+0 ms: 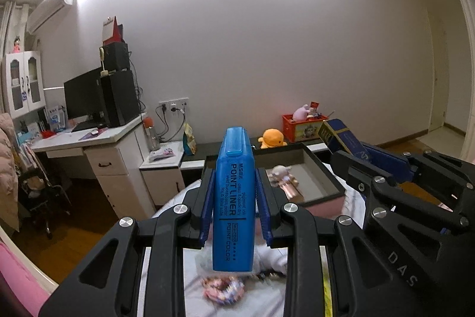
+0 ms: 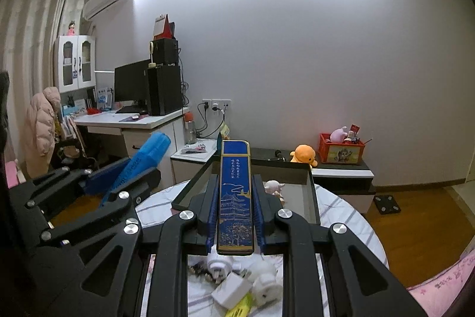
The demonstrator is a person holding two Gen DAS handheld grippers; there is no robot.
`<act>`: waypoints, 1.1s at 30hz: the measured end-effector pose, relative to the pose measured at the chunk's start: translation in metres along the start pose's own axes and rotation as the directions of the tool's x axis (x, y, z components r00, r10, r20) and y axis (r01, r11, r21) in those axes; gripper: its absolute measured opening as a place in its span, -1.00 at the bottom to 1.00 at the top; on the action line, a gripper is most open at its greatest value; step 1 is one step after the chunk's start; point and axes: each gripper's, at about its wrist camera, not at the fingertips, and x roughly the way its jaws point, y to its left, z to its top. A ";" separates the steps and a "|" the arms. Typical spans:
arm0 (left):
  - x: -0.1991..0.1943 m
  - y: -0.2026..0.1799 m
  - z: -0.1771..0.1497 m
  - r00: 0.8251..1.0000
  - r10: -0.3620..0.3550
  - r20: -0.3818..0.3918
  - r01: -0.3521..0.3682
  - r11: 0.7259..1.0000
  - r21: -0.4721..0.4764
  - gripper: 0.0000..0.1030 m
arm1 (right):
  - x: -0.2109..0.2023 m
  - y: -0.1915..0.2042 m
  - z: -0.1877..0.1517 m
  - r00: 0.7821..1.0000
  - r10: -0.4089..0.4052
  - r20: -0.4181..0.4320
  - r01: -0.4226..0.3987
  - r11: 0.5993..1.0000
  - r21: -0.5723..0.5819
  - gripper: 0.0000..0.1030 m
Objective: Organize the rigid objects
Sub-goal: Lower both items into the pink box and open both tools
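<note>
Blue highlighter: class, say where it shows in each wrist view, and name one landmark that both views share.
Left wrist view: the blue highlighter stands in the centre, gripped between the left claw's jaws.
Right wrist view: the same highlighter is at the left, tilted, in the other claw.
Shared landmark: the orange plush toy on the low cabinet behind the dark tray.

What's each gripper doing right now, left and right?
Left gripper: closed on the blue highlighter.
Right gripper: closed on the slim blue-and-gold box.
</note>
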 end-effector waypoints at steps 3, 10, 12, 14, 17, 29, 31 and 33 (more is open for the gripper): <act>0.021 0.003 0.010 1.000 0.001 -0.003 -0.001 1.000 0.020 -0.48 | 0.018 -0.002 0.007 1.000 -0.001 -0.007 0.001 1.000 -0.013 -0.59; 0.104 0.020 0.022 0.996 -0.009 -0.086 0.011 0.999 0.031 -0.48 | 0.079 -0.028 0.020 0.998 -0.023 -0.062 0.022 1.000 -0.015 -0.60; 0.134 0.021 0.017 0.990 -0.010 -0.140 0.015 0.999 0.033 -0.48 | 0.102 -0.039 0.018 0.995 -0.037 -0.096 0.036 0.999 -0.013 -0.60; 0.164 0.019 0.010 0.980 -0.010 -0.197 0.019 0.999 0.043 -0.48 | 0.128 -0.050 0.012 0.987 -0.058 -0.147 0.057 0.998 -0.012 -0.60; 0.201 0.011 -0.004 0.959 -0.036 -0.280 0.050 0.998 0.043 -0.48 | 0.161 -0.065 -0.003 0.973 -0.079 -0.217 0.078 0.997 -0.014 -0.60; 0.257 -0.022 -0.031 0.913 -0.038 -0.407 0.092 0.989 0.112 -0.46 | 0.225 -0.098 -0.056 0.896 -0.129 -0.424 0.128 0.991 -0.032 -0.59; 0.252 -0.020 -0.028 0.922 -0.039 -0.386 0.087 0.990 0.108 -0.26 | 0.225 -0.101 -0.058 0.897 -0.113 -0.427 0.121 0.993 -0.009 -0.58; 0.247 -0.017 -0.024 0.927 -0.041 -0.372 0.083 0.992 0.095 0.09 | 0.222 -0.105 -0.056 0.906 -0.106 -0.409 0.122 0.992 0.014 -0.43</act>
